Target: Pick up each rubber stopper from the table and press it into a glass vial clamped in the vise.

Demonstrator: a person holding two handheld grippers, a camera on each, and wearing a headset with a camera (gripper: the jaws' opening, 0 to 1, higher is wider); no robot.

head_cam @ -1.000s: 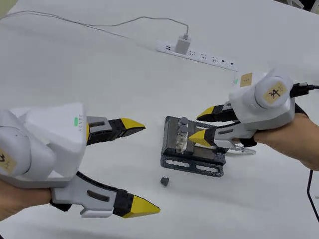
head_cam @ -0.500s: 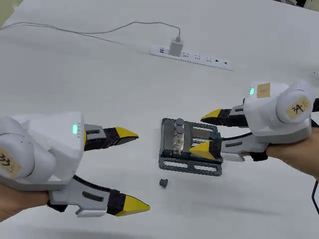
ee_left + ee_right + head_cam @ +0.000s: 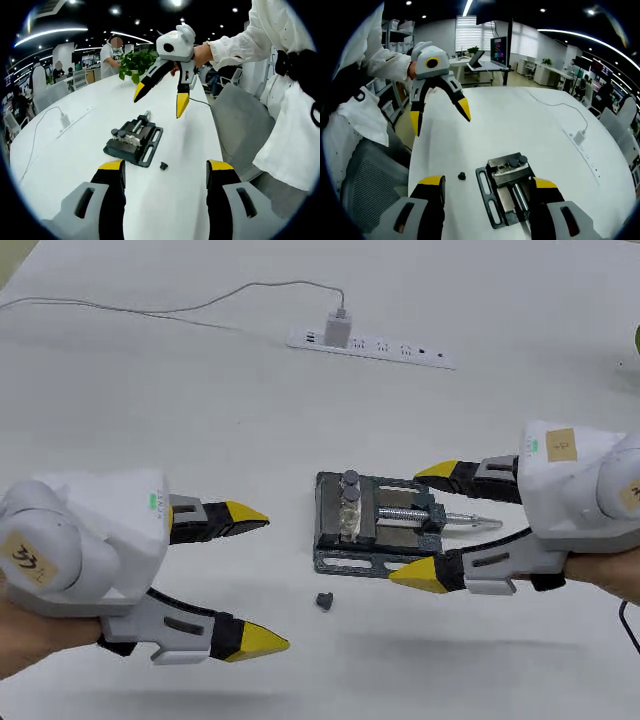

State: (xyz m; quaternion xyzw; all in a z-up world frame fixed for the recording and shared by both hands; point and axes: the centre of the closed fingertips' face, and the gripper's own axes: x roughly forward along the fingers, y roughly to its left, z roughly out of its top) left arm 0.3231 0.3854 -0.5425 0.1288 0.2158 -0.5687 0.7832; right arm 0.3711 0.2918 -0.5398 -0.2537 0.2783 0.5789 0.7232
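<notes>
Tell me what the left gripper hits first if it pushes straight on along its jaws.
Most likely the loose rubber stopper on the table: it lies in line between the jaws of the left gripper, with the vise just off to one side. The gripper's height is unclear, so it might pass over.

both grippers, left gripper [image 3: 256, 577] and right gripper [image 3: 428, 524], hover with jaws spread.

Glass vials [image 3: 348, 510] in the vise [image 3: 385, 562] are too small and blurred to count. The stopper [image 3: 324, 600] just in front of the vise is too tiny for its shape to show. Right of the vise, the right gripper [image 3: 408, 525] is cut off at its body.
</notes>
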